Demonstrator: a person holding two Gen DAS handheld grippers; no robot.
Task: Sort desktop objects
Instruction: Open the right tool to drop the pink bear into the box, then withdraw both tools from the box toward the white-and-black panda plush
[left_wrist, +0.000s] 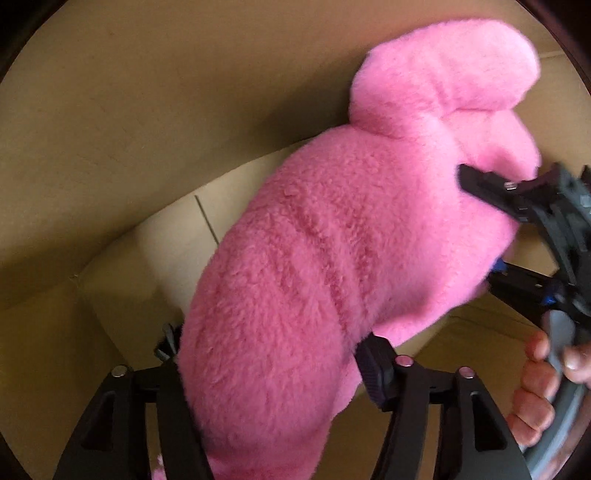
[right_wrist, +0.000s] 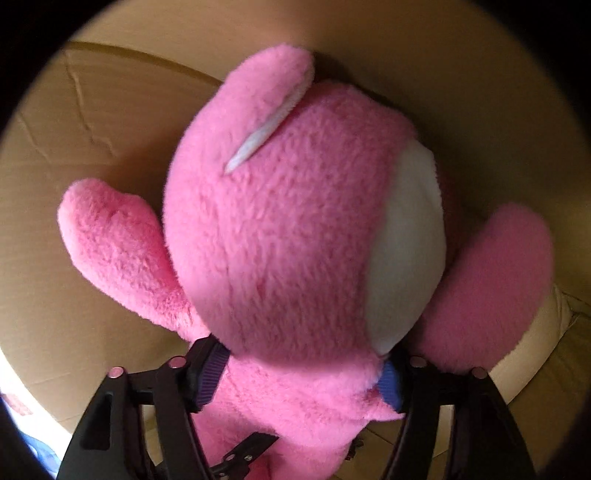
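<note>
Both grippers, left gripper (left_wrist: 269, 365) and right gripper (right_wrist: 299, 380), clamp their fingers on the pink plush toy (left_wrist: 314, 258) inside the cardboard box (left_wrist: 110, 129). Soft, light, compressible: grip the torso.

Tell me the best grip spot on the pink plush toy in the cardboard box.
Grip the plush toy at its neck, just below the head, coming from above with a finger either side. It narrows there, where the right gripper already straddles it; the head is too wide. The left gripper spans the body, which is softer and bulkier.
</note>
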